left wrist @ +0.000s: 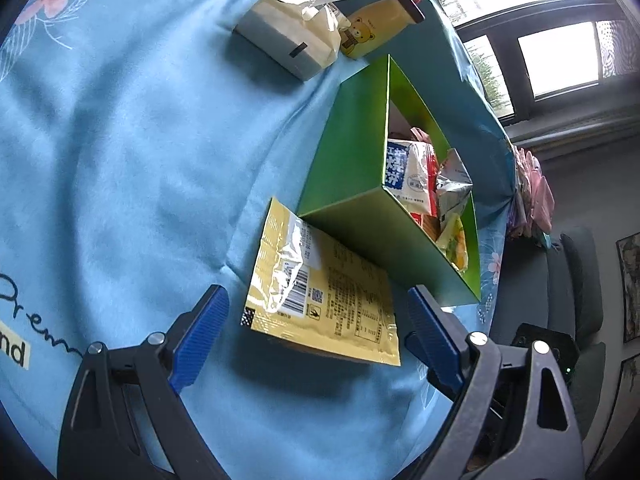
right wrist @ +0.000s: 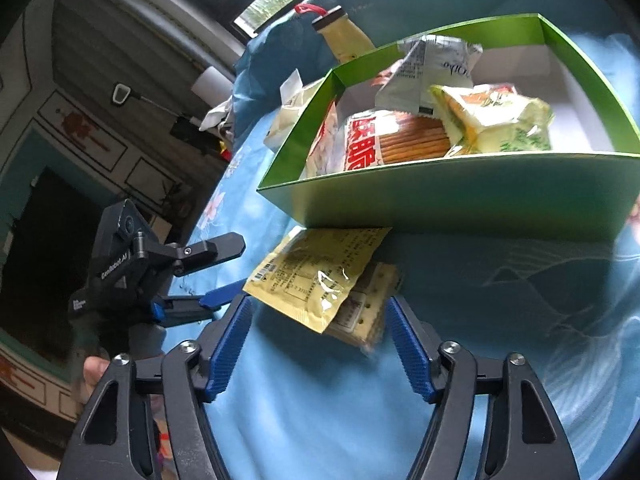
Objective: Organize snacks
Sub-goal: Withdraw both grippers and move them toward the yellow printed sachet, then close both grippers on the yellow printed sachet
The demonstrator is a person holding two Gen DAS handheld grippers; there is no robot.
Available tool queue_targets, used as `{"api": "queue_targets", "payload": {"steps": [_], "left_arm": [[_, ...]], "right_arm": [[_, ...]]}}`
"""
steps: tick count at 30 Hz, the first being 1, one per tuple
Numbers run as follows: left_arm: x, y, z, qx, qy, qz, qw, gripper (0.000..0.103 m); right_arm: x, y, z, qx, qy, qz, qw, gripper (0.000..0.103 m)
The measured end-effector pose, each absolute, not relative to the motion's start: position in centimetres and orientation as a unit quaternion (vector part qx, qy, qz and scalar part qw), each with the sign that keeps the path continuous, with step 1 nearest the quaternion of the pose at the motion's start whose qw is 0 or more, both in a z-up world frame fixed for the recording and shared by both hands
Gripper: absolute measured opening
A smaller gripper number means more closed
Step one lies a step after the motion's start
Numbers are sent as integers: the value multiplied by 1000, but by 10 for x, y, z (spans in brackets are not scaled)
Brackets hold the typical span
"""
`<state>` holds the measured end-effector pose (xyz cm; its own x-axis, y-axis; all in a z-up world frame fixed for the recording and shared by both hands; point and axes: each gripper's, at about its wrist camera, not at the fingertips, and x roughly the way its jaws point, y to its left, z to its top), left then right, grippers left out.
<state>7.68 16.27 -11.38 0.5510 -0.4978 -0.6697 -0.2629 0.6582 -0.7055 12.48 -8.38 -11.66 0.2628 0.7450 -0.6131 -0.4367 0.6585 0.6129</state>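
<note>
A yellow snack packet point(left wrist: 320, 292) lies printed side up on the blue cloth, one corner against the green box point(left wrist: 352, 160). My left gripper point(left wrist: 316, 332) is open, with its blue pads on either side of the packet's near end and not touching it. In the right wrist view the same yellow packet point(right wrist: 320, 276) rests on top of a cracker packet point(right wrist: 368, 312). My right gripper point(right wrist: 320, 340) is open around their near corner, with gaps at both pads. The left gripper point(right wrist: 232, 272) shows at the packet's left edge. The green box point(right wrist: 460, 196) holds several snack packs.
A tissue pack point(left wrist: 292, 36) and a yellow bear bottle point(left wrist: 376, 28) stand beyond the box. The cloth-covered table's edge point(left wrist: 492, 280) drops off just right of the box, with a sofa below. A person's hand point(right wrist: 94, 368) holds the left gripper.
</note>
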Motion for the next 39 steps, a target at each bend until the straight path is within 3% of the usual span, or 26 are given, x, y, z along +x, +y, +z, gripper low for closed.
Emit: {"api": "queue_targets", "payload": {"steps": [8, 13, 16, 18, 24, 28, 39], "left_arm": [[81, 163, -116, -407, 469, -81, 780, 84], [83, 163, -118, -407, 472, -87, 777, 79], [84, 162, -121, -408, 477, -89, 773, 63], [85, 161, -123, -408, 480, -88, 772, 59], [87, 160, -124, -398, 482, -77, 777, 34], [84, 159, -120, -373, 481, -65, 791, 28], [65, 136, -86, -276, 450, -51, 848, 25]], "right_arm": [[140, -79, -132, 209, 500, 374, 753, 54], [144, -75, -135, 226, 507, 379, 741, 54], [147, -71, -136, 224, 509, 378, 741, 51], [149, -67, -136, 219, 510, 377, 742, 48], [153, -65, -137, 200, 512, 365, 752, 29], [153, -66, -139, 180, 505, 363, 762, 16], [124, -62, -114, 112, 452, 381, 799, 13]]}}
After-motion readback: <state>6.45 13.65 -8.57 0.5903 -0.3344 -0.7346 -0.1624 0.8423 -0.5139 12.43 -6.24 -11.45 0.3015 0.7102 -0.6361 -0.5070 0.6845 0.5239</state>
